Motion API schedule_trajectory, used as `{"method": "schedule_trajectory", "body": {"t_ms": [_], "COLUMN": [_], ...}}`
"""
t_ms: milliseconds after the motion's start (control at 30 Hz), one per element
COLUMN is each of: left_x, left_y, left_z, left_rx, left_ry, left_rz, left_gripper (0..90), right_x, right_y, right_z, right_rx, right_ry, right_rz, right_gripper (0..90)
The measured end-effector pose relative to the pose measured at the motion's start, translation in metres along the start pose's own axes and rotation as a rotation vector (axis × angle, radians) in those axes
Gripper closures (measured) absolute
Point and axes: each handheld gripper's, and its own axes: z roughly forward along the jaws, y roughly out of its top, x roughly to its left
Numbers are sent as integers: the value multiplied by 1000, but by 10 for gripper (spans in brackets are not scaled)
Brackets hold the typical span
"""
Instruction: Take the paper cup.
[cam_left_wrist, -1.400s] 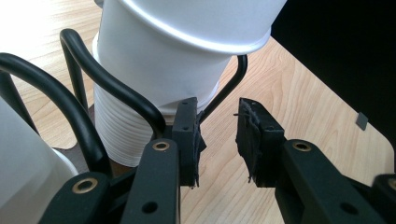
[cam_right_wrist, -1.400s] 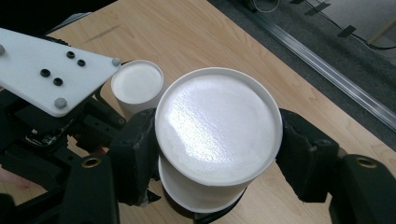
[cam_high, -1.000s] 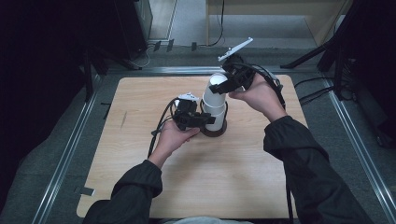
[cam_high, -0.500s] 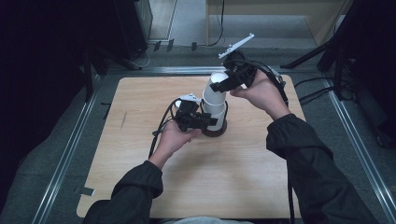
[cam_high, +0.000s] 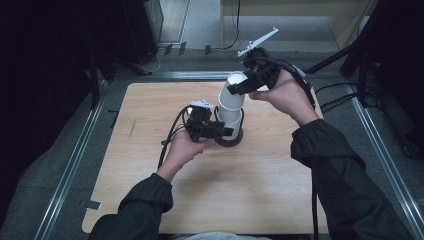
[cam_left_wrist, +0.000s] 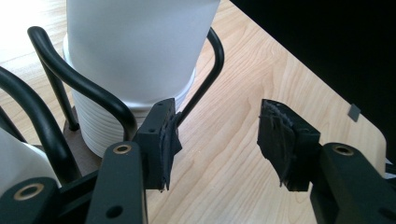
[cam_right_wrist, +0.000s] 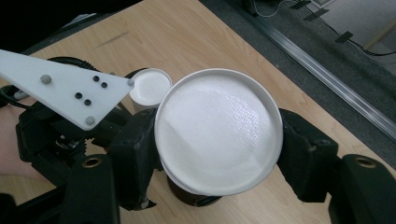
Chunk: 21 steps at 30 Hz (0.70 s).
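The pale wooden worktop (cam_high: 210, 200) carries a black wire cup holder on a round dark base (cam_high: 231, 139), standing nearer the far edge than the near one, a little right of the middle. In it sits a stack of white paper cups (cam_left_wrist: 100, 126), upside down. The right gripper (cam_high: 239, 89) pinches the top white paper cup (cam_high: 232, 97) by its sides and holds it tilted above the stack, partly free of it. The left gripper (cam_high: 220, 131) is at the holder's foot; its jaws have just been opening and now stand spread with nothing between them.

To do this step well, the person should, I judge, draw the cup straight along the stack's axis instead of tilting it further, so the next cup does not ride up with it. The grip should stay light, since thin paper walls dent easily. With the left jaws let go, the holder may lift or skid, so a slow pull is safer.

The right gripper view looks onto the cup's closed round bottom (cam_right_wrist: 218, 130) with both pads (cam_right_wrist: 135, 154) pressed on its sides, which the high view cannot confirm. The left gripper view shows the stacked rims' ridges and a black wire loop (cam_left_wrist: 79, 81) just beside one pad (cam_left_wrist: 161, 140), the other pad over bare wood.
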Motion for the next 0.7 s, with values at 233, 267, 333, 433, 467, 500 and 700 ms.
{"method": "schedule_trajectory", "body": {"t_ms": [233,267,333,433,467,500,700], "left_x": [-2,-3,-4,-4,-4,-4,-3], "left_y": [0,0,0,-1,-1,-2,-5], "left_z": [-8,-9,-12,-17,-17,-20,-26], "left_rx": [2,0,-2,5,5,8,7], "left_ry": [-9,-9,-14,-17,-17,-22,-27], "left_rz": [10,10,9,16,16,16,14], "left_gripper": [440,437,429,419,416,414,398], "right_x": [-1,-1,-1,0,0,1,3], "right_y": [-1,-1,-1,-2,-3,-3,-6], "right_z": [-9,-10,-14,-18,-19,-20,-27], "right_rx": [6,10,14,23,25,27,34], "right_ry": [17,19,25,35,38,42,55], "right_rz": [9,5,7,6,3,4,-18], "right_gripper": [351,352,351,351,351,351,351]}}
